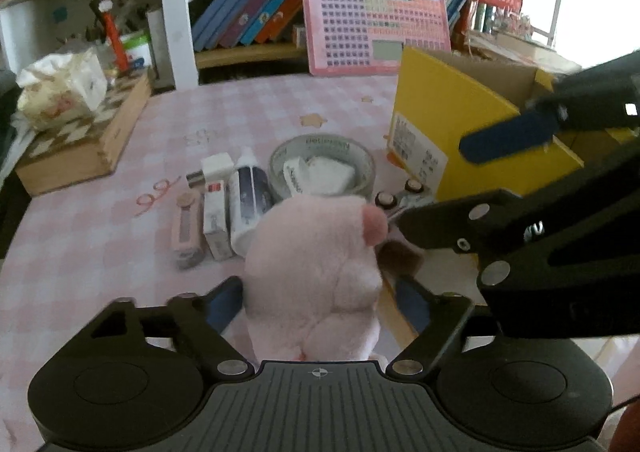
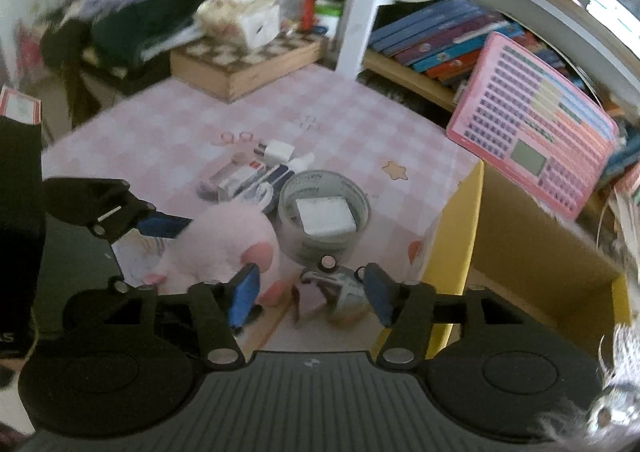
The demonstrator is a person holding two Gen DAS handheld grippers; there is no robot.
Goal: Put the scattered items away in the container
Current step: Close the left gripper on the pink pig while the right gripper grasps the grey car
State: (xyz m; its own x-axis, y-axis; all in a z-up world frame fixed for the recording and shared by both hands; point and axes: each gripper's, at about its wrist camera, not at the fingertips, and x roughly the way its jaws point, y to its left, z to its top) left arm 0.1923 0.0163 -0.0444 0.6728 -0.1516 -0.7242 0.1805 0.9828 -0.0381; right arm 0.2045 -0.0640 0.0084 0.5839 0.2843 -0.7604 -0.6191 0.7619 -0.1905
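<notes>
A pink plush toy (image 1: 316, 272) lies on the pink checked tablecloth between the fingers of my left gripper (image 1: 320, 304). Its left pad (image 1: 226, 302) touches the fur, and a thin gap shows at the other pad. The right wrist view shows the plush (image 2: 224, 240) too. My right gripper (image 2: 312, 292) stands open over a small silver metal tool (image 2: 340, 288), which lies close to its right pad. The same tool (image 1: 400, 199) sits just left of the yellow cardboard box (image 1: 440, 119), which is open at the top. A tape roll (image 1: 322, 167), a white plug (image 1: 216, 167) and a bottle (image 1: 250, 199) lie beyond the plush.
A wooden chessboard box (image 1: 80, 143) with a tissue pack (image 1: 60, 87) on it stands at the far left. A pink button board (image 1: 372, 19) leans on the bookshelf behind. The yellow box (image 2: 520, 244) shows a brown inside on the right.
</notes>
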